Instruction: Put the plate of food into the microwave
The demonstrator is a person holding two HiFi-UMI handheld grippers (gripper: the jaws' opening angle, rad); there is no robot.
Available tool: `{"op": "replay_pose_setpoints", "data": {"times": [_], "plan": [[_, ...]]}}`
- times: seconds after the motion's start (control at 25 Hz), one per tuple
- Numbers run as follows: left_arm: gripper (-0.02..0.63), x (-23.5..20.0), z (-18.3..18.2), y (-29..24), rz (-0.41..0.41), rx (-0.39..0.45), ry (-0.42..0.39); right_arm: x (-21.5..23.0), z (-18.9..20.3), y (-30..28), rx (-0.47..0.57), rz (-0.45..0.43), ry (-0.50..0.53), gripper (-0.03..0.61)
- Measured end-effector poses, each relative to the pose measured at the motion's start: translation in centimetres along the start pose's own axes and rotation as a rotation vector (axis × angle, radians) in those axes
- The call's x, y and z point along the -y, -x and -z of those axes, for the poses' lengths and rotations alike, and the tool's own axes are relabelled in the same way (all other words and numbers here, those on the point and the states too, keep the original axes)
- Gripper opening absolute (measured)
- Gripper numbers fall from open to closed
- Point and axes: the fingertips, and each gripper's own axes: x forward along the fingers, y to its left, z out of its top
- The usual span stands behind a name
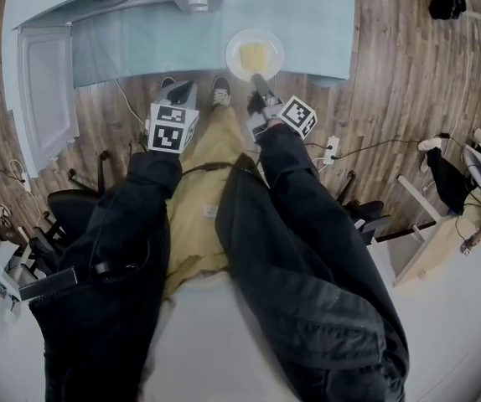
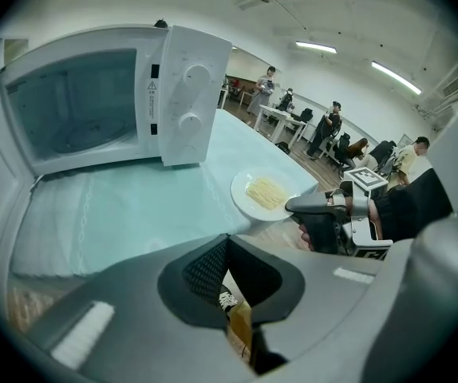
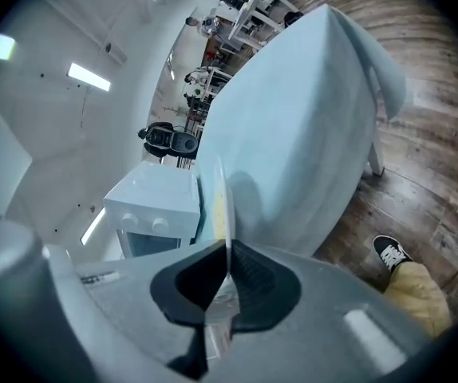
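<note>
Grippers first, mid-frame in the head view: left gripper [image 1: 180,92] hangs off the table edge, jaws pressed together on nothing. Right gripper [image 1: 258,80] pinches the near rim of the white plate [image 1: 235,47], yellow food [image 1: 255,55] on it, at the pale blue table's [image 1: 316,15] front edge, upper centre. Farther back, white microwave [image 2: 183,94], door open; its warning label [image 2: 152,96] too small to read.
</note>
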Motion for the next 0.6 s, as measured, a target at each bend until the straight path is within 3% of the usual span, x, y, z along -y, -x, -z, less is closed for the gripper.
{"op": "replay_pose_setpoints", "data": {"times": [0.32, 0.6], "plan": [[-0.003, -1.4, 0.0, 1.1, -0.020, 0.029, 0.034, -1.4, 1.4, -0.2, -0.045, -0.039, 0.012, 0.011], [-0.003, -4.2, 0.1, 2.6, -0.054, 0.059, 0.089, -3.8, 4.9, -2.6, -0.155, -0.098, 0.025, 0.011]]}}
